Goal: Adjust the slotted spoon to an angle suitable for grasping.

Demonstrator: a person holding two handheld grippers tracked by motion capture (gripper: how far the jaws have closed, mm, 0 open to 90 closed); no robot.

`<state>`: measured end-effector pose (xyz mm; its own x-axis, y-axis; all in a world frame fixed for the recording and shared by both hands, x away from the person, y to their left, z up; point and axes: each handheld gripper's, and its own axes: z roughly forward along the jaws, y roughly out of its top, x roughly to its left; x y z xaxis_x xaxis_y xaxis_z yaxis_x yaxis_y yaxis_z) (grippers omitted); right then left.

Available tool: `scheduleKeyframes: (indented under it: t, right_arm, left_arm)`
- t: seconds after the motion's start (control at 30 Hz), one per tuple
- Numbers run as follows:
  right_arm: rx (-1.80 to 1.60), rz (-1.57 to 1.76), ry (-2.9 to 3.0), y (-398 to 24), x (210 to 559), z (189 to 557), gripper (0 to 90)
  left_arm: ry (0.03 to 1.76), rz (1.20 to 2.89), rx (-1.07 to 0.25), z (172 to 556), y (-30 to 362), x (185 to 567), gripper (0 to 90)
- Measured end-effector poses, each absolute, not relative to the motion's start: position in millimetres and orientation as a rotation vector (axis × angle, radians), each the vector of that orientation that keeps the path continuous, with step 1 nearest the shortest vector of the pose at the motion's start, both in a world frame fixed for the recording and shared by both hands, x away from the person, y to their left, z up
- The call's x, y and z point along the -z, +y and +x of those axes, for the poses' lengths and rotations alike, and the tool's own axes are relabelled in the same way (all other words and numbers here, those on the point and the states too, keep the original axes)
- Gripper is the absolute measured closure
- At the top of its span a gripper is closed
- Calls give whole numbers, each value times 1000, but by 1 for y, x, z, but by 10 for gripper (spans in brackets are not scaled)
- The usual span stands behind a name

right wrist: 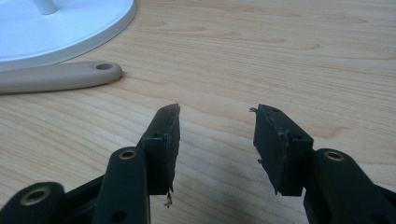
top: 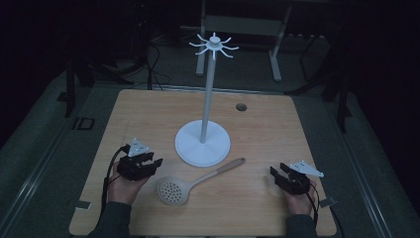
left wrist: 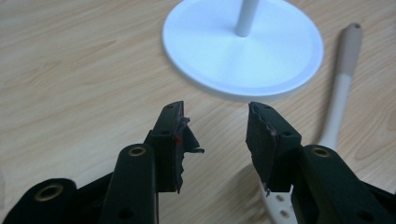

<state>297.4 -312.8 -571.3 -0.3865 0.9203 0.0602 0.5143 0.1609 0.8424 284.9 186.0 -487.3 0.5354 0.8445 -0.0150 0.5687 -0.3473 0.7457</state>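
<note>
A white stand [top: 203, 142] (hooks at its top) rises mid-bench [top: 257, 124]. A skimmer [top: 174, 190] lies before its base, handle toward the right, between both tongs. Left tongs [top: 154, 163] and right tongs [top: 275, 172] rest on the bench, gaping wide, holding nothing.

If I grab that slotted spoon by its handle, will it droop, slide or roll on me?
The slotted spoon looks like one rigid moulded piece, so it probably won't droop. Its perforated bowl sits at one end, so a grip far up the handle may let that end dip. The handle looks smooth and rounded, so it could slip. Lying flat on the table, it seems unlikely to roll.
</note>
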Motion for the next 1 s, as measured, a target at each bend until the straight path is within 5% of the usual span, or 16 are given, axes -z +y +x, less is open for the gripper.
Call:
scheduleKeyframes:
  t: [1.0]
  right_arm:
    - [-1161,1387,1958,-316,571,299,477]
  left_arm:
    - [973,2193,-493,320,111,461,547]
